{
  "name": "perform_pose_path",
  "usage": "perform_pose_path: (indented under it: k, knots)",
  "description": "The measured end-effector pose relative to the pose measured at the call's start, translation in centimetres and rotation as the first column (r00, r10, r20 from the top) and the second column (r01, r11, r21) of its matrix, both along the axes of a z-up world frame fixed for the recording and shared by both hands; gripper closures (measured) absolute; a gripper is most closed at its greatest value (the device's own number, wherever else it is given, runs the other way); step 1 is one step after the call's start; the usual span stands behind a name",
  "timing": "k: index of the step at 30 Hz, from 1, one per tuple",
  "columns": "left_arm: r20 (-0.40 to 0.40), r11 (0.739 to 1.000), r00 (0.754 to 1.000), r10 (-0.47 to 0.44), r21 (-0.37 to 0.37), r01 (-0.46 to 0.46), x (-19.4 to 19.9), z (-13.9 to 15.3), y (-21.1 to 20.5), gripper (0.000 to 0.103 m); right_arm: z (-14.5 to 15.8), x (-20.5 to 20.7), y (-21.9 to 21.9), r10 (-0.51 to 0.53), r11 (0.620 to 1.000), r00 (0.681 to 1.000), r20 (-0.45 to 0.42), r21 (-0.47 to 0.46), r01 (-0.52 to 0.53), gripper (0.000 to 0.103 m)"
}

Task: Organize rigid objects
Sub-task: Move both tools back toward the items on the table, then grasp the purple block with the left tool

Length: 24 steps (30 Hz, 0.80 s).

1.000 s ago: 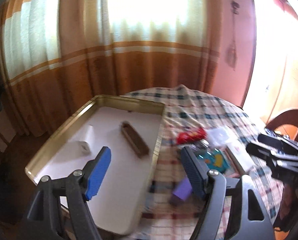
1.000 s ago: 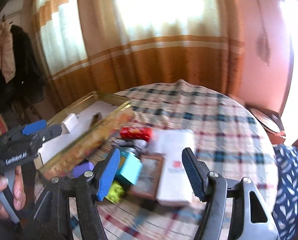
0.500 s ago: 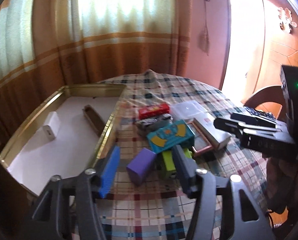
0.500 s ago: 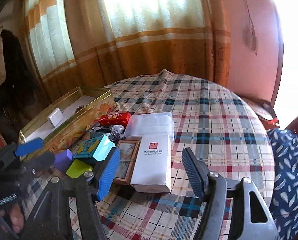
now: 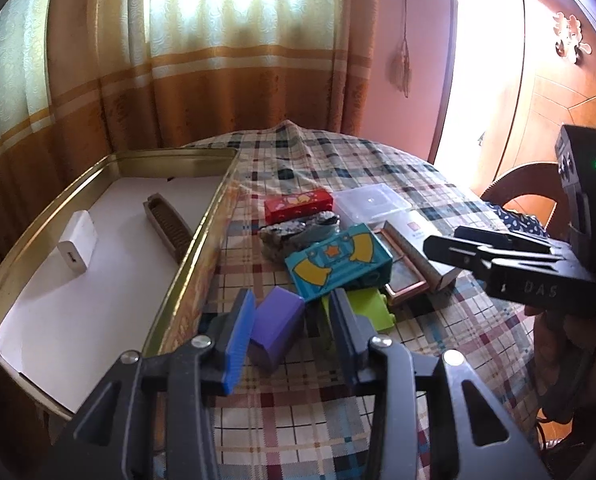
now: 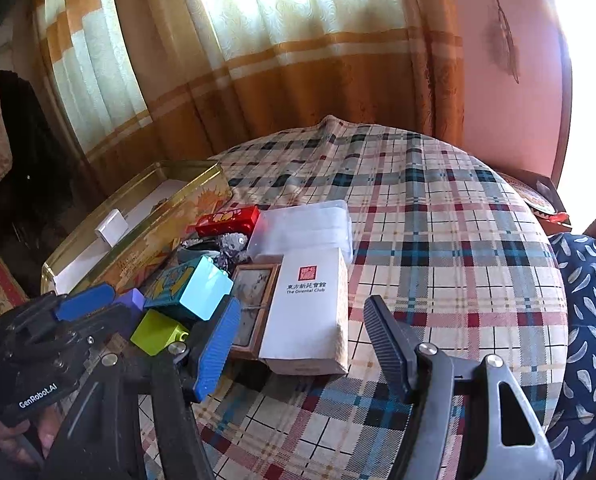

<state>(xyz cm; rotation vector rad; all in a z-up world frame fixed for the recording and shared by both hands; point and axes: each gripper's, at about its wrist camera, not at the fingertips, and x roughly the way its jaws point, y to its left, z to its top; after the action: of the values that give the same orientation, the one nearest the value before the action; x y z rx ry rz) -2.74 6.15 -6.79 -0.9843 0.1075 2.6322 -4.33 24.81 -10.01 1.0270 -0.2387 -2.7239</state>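
A purple block [image 5: 275, 322] lies on the checked tablecloth beside the gold tin tray [image 5: 201, 240]. My left gripper [image 5: 293, 300] straddles it with its jaws closing. The blue pad is at the block's left side, and a gap still shows at the right finger. The left wrist view also shows a lime green block [image 5: 372, 310], a teal box [image 5: 338, 264], a red box [image 5: 298, 206] and a picture frame [image 5: 404, 280]. My right gripper [image 6: 301, 306] is open, low over the near end of a white box [image 6: 308, 308], gripping nothing. In the tray lie a white charger [image 5: 77, 246] and a brown comb-like piece [image 5: 169, 224].
A clear plastic box [image 5: 372, 200] and a silvery crumpled item [image 5: 293, 236] sit behind the pile. Bare tablecloth [image 6: 438, 240] stretches to the right of the pile. Curtains hang behind the round table, with a chair [image 5: 526, 200] at the far right.
My left gripper swung right from over the tray, sank to the purple block, and its jaws narrowed around it. The right gripper came down slightly toward the white box, still equally wide.
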Motion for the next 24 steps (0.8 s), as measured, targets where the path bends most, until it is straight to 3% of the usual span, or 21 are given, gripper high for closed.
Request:
perform_pose_path:
  k: [4,5,8,14,16,20,24]
  knots:
    - [-0.021,0.998,1.000,-0.011,-0.066,0.010,0.0,-0.1,0.9,0.066,-0.1,-0.1,0.0,0.002,1.000,1.000,0.007,-0.003,-0.002,0.036]
    - [-0.027,0.997,1.000,0.005,-0.072,-0.007,-0.1,-0.1,0.9,0.073,-0.2,-0.1,0.1,0.002,1.000,1.000,0.011,-0.006,-0.002,0.036]
    - [-0.015,0.999,1.000,0.021,-0.034,-0.022,-0.4,0.1,0.1,0.076,-0.3,-0.2,0.1,0.005,1.000,1.000,0.018,-0.010,-0.005,0.036]
    - [0.017,0.999,1.000,-0.004,-0.036,0.005,-1.2,-0.6,0.2,0.076,-0.4,-0.4,0.1,0.009,1.000,1.000,0.028,-0.015,-0.009,0.036]
    - [0.065,0.999,0.998,-0.012,-0.030,0.013,-1.8,-1.2,0.2,0.076,-0.4,-0.5,0.0,0.012,1.000,0.999,0.034,-0.014,-0.012,0.036]
    - [0.060,0.997,0.998,-0.029,-0.075,0.033,-1.3,-1.5,1.1,0.076,-0.5,-0.6,0.0,0.015,1.000,0.999,0.041,-0.017,-0.014,0.036]
    - [0.083,0.998,0.997,0.003,-0.059,0.002,-1.8,-1.7,0.6,0.079,-0.6,-0.8,0.1,0.017,1.000,0.999,0.046,-0.019,-0.016,0.036]
